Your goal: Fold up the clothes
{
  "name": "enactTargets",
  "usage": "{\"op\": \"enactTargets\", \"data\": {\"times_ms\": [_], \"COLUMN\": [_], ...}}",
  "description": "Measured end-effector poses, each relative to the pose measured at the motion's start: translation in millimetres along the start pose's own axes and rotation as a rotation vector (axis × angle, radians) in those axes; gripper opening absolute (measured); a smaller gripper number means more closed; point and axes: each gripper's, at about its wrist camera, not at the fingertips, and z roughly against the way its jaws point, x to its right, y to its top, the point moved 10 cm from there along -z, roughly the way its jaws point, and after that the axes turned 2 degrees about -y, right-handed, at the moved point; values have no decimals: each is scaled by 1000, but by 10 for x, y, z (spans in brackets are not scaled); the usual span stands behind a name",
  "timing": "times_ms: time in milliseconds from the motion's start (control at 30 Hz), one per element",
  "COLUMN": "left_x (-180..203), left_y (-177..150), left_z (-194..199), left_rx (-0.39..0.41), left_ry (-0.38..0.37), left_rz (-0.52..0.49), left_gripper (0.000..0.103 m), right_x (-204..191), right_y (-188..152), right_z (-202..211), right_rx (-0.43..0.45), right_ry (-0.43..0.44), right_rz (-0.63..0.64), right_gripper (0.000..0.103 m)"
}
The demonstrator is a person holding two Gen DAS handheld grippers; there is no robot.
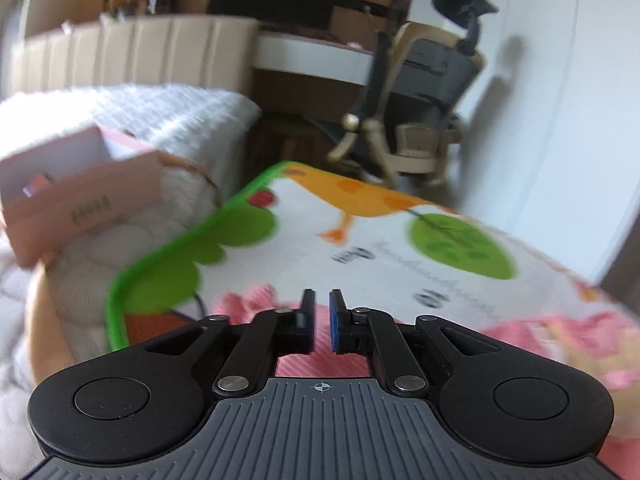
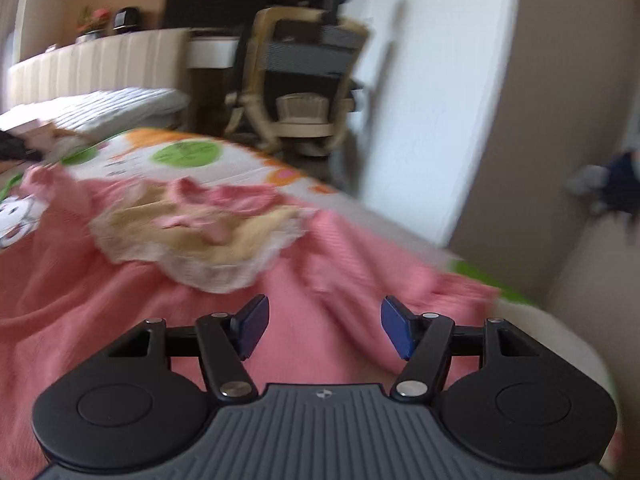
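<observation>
A: So, where is the pink garment [image 2: 120, 280]?

B: Spread over the cartoon-printed play mat [image 1: 360, 248], its cream lace collar [image 2: 192, 240] bunched near the middle, probably laid flat so it can be folded.

A: And the right hand-held gripper [image 2: 323, 326]?

B: Low over the pink cloth, jaws wide apart, holding nothing, likely lining up a grasp.

A: The left hand-held gripper [image 1: 321, 322]?

B: Nearly closed, only a thin gap, nothing visibly between the pads. A pink box [image 1: 80, 200] sits on the bed beside the mat.

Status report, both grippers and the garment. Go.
Left gripper nearly shut, empty, over mat. Right gripper open above pink garment, unfolded. Nothing in the way.
</observation>
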Motion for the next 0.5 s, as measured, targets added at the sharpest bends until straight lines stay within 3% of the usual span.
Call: {"op": "enactTargets", "data": {"times_ms": [67,133,233,300,333,433,467,500], "left_x": [170,437,808,1024,1073,1221,1268,1280], "left_y": [-91,-285,-642,-876,-948,-1162,-1231,-1249], "left_z": [143,286,405,465,465,465,466,486], "left_rx": [-48,-109,-184,-231,-234,-245,-248,-238], "left_ry": [-123,-248,-368,-429,-424,-407,-401,-384], "left_rz": [11,-18,-100,-154,-175,-241,-263,-299], "left_gripper": [28,55,65,69,70,69,68,59], "right_x": [213,356,387,292,215,-30,-115,-189], "right_y": [-94,-267,-533,-643,-676,-737,-748,-740], "right_z": [122,219,335,378,380,360,346,352], "right_rx": [-21,-60,-96,-104,-108,-116,-117,-113], "right_ry": [-33,-43,0,58,86,128,132,136], "right_rz": [-40,-76,-147,-210,-231,-240,-229,-211], "right_gripper": [63,63,63,63,62,47,41,21]}}
